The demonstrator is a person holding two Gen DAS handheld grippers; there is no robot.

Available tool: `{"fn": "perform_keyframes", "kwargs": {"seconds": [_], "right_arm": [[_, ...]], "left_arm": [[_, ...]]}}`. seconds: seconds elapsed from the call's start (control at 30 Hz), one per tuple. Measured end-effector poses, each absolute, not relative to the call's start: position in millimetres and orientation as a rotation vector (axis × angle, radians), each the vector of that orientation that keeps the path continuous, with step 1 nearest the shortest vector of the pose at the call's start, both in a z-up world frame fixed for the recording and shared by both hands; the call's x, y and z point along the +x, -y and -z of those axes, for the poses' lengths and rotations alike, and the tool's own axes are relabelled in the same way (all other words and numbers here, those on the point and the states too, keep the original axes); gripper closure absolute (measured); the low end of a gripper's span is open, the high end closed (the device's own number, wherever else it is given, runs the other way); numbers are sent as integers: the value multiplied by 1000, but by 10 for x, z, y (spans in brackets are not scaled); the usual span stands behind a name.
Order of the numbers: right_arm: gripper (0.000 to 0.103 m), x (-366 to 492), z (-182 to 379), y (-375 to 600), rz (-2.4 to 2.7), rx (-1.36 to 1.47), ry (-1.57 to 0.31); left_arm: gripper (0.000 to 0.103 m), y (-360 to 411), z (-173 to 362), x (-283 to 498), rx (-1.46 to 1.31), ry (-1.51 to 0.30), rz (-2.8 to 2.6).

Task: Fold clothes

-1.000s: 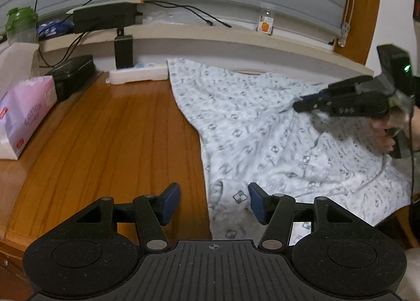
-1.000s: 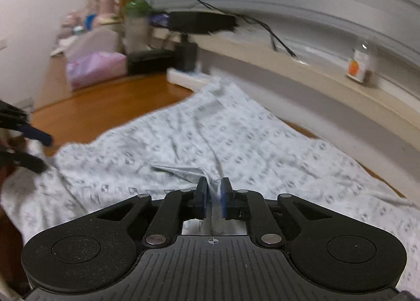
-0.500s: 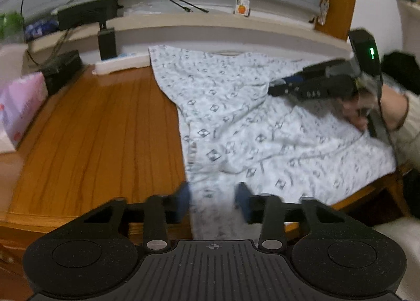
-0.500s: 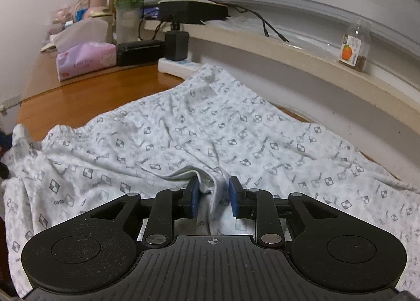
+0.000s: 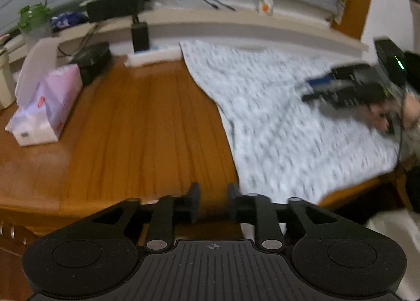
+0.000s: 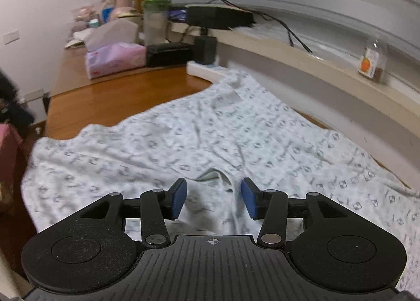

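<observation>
Cloth first: from the left wrist camera, a pale printed garment (image 5: pixel 288 117) lies spread over the right half of a wooden table (image 5: pixel 118 130), running from about one o'clock near the back ledge down to four o'clock at the table's front edge. The whole view is smeared by motion. The left gripper (image 5: pixel 212 202) sits at six o'clock over the front edge of the table, just left of the garment's near corner. Its jaws are opening, with a gap between the two fingers and only bare wood showing in that gap; no cloth is between them. At three o'clock the right gripper (image 5: pixel 338 88) hovers over the fabric, a hand (image 5: pixel 388 114) wrapped around its grip. At nine o'clock stands a pink tissue pack (image 5: pixel 44 114), with a black box (image 5: pixel 92 61) behind it. A white power strip (image 5: pixel 153 55) lies at eleven o'clock against the back ledge, touching the garment's far corner.

From the right wrist camera, the garment (image 6: pixel 223 138) fills the middle and right of the picture, wrinkled but lying flat. The right gripper (image 6: pixel 214 200) sits at six o'clock just above it. Its blue-padded jaws are opening and stand well spread, and a small raised fold of cloth lies in the gap without either pad pressing on it. A small bottle with an orange label (image 6: pixel 371 65) stands on the ledge at two o'clock. The tissue pack (image 6: pixel 115 61) and a green-capped bottle (image 6: pixel 155 23) sit at eleven o'clock.
</observation>
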State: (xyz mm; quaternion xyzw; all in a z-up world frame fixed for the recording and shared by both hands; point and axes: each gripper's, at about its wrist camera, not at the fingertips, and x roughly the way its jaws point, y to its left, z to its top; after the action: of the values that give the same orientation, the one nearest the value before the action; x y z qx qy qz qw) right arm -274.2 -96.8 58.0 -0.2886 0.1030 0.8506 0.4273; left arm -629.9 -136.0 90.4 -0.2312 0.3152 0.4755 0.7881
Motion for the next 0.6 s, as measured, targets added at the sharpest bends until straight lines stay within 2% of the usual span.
{"fn": "perform_keyframes", "kwargs": {"seconds": [0.03,0.17,0.3,0.43,0.6], "right_arm": [[56,-2745,-589,993,-2136,-716,-263],[54,-2781,-577,1092,-2174,-706,-278],[53,-2847,-559,1217,-2207,-706,-271],[53,-2879,-563,1371,-2231,-706,-245],[52,-2880,-580,1489,-2256,-684,-239]], "left_arm": [[66,1293,-923,-6281,-494,-663,-1030],[64,930,-894,-6034,-476,-594,-1004],[64,584,-727,-5631,-402,-617,-942],[76,307,-529,-5407,-365,-685,-922],[81,100,-442,-5386,-334,-701,-916]]}}
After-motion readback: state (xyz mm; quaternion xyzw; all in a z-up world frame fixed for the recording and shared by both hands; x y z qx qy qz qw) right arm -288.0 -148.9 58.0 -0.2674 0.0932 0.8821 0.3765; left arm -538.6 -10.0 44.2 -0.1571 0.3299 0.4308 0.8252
